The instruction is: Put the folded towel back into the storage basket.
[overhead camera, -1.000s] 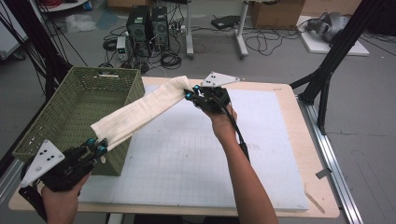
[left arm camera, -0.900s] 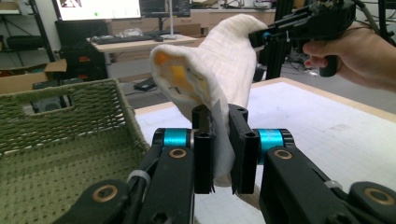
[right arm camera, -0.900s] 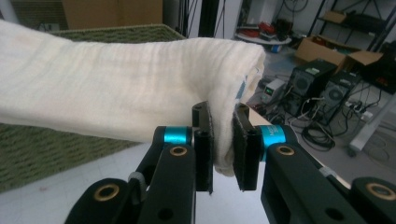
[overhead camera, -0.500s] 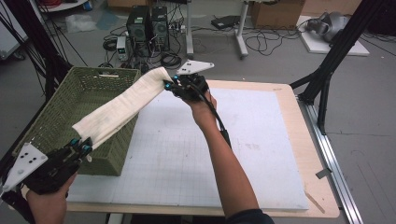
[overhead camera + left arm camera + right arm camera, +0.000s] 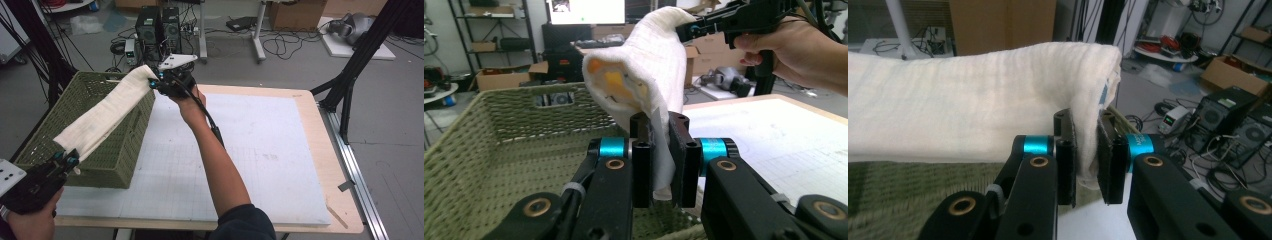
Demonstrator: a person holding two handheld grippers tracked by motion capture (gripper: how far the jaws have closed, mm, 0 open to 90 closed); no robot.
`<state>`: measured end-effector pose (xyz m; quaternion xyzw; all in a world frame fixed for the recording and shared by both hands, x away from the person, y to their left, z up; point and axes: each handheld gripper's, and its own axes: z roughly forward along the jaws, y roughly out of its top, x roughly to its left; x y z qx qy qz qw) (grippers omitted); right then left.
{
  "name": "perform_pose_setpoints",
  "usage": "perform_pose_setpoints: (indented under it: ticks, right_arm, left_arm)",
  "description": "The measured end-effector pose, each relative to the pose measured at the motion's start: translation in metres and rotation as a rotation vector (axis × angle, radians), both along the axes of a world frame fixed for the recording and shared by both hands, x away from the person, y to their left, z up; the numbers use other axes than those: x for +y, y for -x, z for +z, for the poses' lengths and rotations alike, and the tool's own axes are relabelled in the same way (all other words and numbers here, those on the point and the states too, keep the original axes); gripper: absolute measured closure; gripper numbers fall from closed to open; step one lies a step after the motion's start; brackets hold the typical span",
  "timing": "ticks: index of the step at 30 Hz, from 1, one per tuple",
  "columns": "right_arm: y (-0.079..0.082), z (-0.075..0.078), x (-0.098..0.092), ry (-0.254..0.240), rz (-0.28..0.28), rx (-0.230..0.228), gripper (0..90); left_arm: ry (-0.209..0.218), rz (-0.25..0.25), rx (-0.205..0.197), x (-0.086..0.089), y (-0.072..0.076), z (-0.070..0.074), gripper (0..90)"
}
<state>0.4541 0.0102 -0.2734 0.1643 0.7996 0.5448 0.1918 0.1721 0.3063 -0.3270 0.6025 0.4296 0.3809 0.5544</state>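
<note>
A cream folded towel [image 5: 106, 112] hangs stretched in the air between both grippers, over the green woven basket [image 5: 120, 150] at the table's left. My left gripper [image 5: 68, 161] is shut on the towel's near end [image 5: 661, 160] by the basket's front corner. My right gripper [image 5: 156, 83] is shut on the far end [image 5: 1087, 150] above the basket's back right corner. In the left gripper view the towel [image 5: 644, 75] runs up to the other gripper [image 5: 734, 22] held in a hand.
A white gridded mat [image 5: 260, 145] covers the wooden table [image 5: 345, 200]. Black frame legs [image 5: 350, 85] stand at the right, and computers and cables [image 5: 155, 25] lie on the floor behind the basket. The basket's inside [image 5: 524, 145] holds nothing I can see.
Both grippers have carried the towel leftward. The right one went from above the mat to above the basket's back right corner; the left one drew toward the near left corner.
</note>
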Motion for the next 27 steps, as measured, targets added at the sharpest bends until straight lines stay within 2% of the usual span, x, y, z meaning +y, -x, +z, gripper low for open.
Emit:
perform_pose_setpoints:
  ticks: [5, 14, 18, 24, 27]
  right_arm:
    - [-0.007, 0.004, 0.026, 0.020, 0.019, 0.000, 80.8]
    - [-0.020, 0.004, 0.063, 0.048, 0.011, 0.009, 80.8]
    - [-0.025, -0.001, 0.074, 0.051, 0.009, 0.026, 80.8]
    - [-0.028, -0.005, 0.086, 0.062, 0.005, 0.028, 80.8]
    - [-0.027, -0.008, 0.095, 0.090, -0.012, 0.023, 80.7]
  left_arm:
    - [-0.003, 0.028, 0.004, 0.008, 0.001, -0.002, 81.6]
    - [-0.005, 0.076, 0.023, 0.024, -0.004, -0.003, 81.6]
    - [-0.009, 0.092, 0.032, 0.028, -0.005, -0.005, 81.6]
    - [-0.021, 0.113, 0.045, 0.034, -0.006, -0.006, 81.6]
    - [-0.034, 0.121, 0.078, 0.037, -0.009, -0.006, 79.6]
